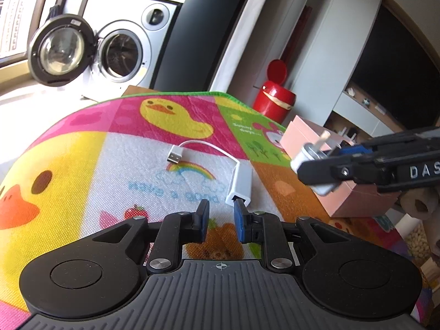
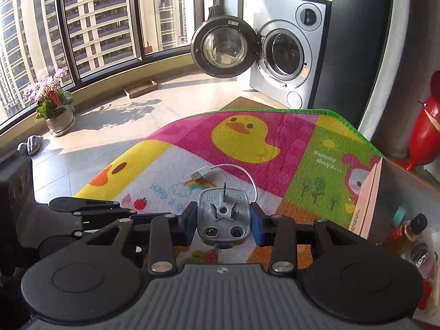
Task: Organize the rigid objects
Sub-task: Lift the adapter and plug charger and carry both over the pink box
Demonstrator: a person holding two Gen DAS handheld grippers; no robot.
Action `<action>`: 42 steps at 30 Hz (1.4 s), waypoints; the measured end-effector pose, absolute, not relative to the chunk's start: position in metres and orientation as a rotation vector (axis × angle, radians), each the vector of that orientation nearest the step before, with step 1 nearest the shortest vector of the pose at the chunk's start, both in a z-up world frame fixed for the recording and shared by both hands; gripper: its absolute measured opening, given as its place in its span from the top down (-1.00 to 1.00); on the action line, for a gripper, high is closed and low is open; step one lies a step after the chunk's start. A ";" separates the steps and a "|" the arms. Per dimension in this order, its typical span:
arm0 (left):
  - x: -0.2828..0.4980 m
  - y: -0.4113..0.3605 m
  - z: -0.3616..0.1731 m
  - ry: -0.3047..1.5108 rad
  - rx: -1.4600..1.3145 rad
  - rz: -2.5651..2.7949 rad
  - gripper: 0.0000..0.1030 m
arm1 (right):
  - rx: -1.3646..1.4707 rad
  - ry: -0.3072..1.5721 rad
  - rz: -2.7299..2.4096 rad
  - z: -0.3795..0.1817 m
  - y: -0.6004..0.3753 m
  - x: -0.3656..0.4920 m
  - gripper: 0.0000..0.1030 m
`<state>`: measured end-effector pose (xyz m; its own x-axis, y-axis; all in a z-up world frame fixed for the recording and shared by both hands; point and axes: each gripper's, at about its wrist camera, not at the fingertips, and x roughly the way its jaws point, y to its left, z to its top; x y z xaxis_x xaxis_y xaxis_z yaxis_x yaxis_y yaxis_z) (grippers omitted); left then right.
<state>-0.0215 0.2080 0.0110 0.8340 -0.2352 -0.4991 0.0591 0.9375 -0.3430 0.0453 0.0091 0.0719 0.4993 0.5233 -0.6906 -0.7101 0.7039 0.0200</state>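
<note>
Right gripper pinches a grey plug between its blue pads, prongs pointing up and forward; in the left wrist view this gripper holds the plug in the air at the near edge of the pink box. Left gripper hovers low over the play mat, jaws spread with nothing between them, its right pad just beside the white adapter. The adapter lies flat on the mat, and its cable curves back to a USB connector.
</note>
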 end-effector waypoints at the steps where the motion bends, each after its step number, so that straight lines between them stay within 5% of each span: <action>1: -0.021 0.206 0.012 0.558 -0.313 -0.159 0.58 | -0.280 0.748 0.740 0.067 -0.009 0.036 0.24; 13: 0.049 0.144 0.036 0.694 -0.054 -0.068 0.57 | -0.216 0.788 0.437 0.007 -0.127 -0.007 0.23; 17: 0.065 0.125 0.029 0.755 -0.001 -0.058 0.52 | -0.178 0.744 0.424 -0.002 -0.137 -0.014 -0.16; 24: 0.074 0.117 0.024 0.775 0.024 -0.041 0.52 | -0.136 0.687 0.437 -0.011 -0.142 -0.019 -0.43; 42: 0.027 0.114 0.021 0.726 0.021 -0.134 0.52 | -0.140 0.687 0.439 -0.013 -0.140 -0.019 -0.60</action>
<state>0.0270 0.1136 0.0209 0.7395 -0.1152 -0.6632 0.1295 0.9912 -0.0278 -0.0191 -0.1399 -0.0129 0.6861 0.3451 -0.6405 -0.4357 0.8999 0.0181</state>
